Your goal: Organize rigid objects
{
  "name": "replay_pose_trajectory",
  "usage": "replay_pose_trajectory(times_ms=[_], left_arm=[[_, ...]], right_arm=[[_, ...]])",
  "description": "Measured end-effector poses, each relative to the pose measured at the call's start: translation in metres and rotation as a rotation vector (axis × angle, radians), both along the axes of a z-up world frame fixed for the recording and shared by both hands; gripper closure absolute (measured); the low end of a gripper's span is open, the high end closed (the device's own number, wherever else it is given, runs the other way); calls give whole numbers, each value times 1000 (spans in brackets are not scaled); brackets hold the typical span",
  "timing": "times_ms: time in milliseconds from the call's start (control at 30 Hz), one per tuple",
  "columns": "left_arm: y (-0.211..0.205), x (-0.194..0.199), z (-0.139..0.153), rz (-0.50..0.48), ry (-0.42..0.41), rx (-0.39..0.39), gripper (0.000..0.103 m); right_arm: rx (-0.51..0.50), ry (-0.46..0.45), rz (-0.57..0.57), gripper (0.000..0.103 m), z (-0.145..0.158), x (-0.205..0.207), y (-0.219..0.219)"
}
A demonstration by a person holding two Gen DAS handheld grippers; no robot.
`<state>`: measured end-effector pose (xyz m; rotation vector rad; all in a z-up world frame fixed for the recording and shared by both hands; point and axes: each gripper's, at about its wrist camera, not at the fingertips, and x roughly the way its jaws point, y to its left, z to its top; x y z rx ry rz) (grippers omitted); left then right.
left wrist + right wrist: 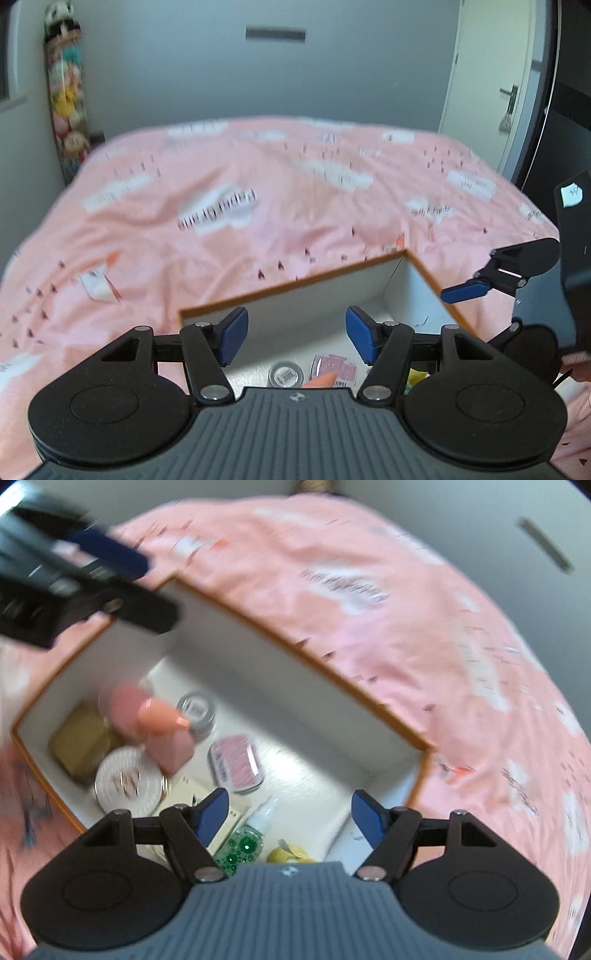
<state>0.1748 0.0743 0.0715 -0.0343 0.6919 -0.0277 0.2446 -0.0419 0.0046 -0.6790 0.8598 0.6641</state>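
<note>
Both grippers held wide open, nothing gripped: left gripper (295, 334), right gripper (290, 814). Items already collected in the orange-edged box (369, 679) on the pink duvet (221, 221) — pink tin (236, 764), green-dotted bottle (245, 843). Packing judged nearly finished; withdrawal or final tidying likely required next.

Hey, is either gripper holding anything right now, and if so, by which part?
Nothing is held. The left gripper and the right gripper both stand open with empty space between the pads, above the white box of small items.

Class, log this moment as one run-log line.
left gripper: open, empty | right gripper: open, empty | box: on bed, items inside
</note>
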Motion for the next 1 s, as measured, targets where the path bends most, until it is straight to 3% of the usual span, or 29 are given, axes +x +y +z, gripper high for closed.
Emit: replay_pose_trajectory(times_ms=[167,300,367,467,567,600,867,1000], left_arm=[[-13,-39,16,36,-110,70,31],[-18,-62,10,85,-134,104,30],[-21,-73,3,125,-148,83,30],[-30,-89,-10,108,-157,84,30],[-40,-106,-26,142,-181,115,20],[-41,-110,-30,166,-180,124,16],[-57,-123,-67,214,-119,62,12],[-59,-120,-78,215,-80,52,12]], right_arm=[[171,-36,-107,27,33,-36,-25],[264,-154,-187,26,47,-70,-43],[305,-194,-227,23,49,-83,-49],[398,-206,-267,18,47,-103,-57],[476,-221,-317,17,38,-125,-63],[489,-227,-344,17,33,-132,-65],[495,-253,-483,14,-6,-156,-78],[486,-204,-506,13,-22,-155,-80]])
